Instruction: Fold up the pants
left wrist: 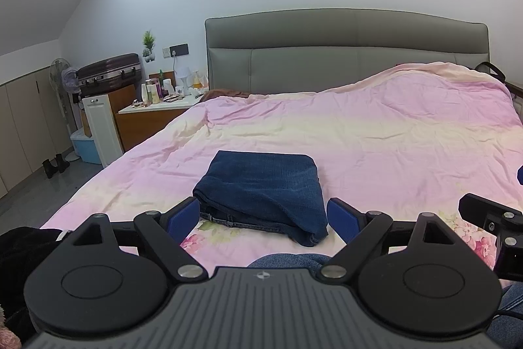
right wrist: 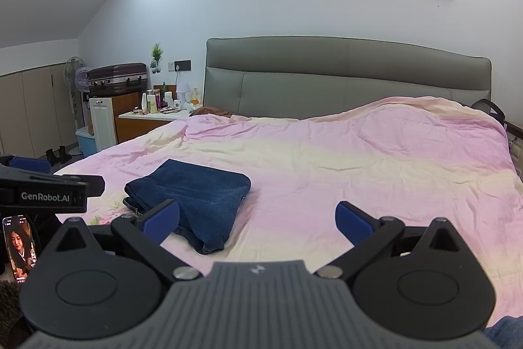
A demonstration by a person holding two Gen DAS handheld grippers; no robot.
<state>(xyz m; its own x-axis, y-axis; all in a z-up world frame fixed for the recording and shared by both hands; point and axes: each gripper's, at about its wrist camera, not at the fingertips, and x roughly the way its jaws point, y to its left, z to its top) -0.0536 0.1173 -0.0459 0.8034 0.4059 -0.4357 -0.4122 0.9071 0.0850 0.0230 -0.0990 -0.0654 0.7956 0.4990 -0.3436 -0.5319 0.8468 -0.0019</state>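
Dark blue jeans [left wrist: 261, 188] lie folded into a compact rectangle on the pink bedspread [left wrist: 376, 146], near the bed's front edge. My left gripper [left wrist: 263, 216] is open and empty, its blue pads [left wrist: 183, 215] either side of the bundle's near end, held just short of it. In the right wrist view the folded jeans [right wrist: 196, 201] lie left of centre. My right gripper [right wrist: 258, 219] is open and empty above bare bedspread [right wrist: 359, 159], its left pad [right wrist: 160, 218] in front of the jeans' right part.
A grey headboard [left wrist: 346, 54] stands at the far end. A bedside table with bottles [left wrist: 157, 100], a suitcase [left wrist: 109, 72] and a fan [left wrist: 60, 71] stand at the left. A phone [right wrist: 18, 244] shows at the left of the right wrist view.
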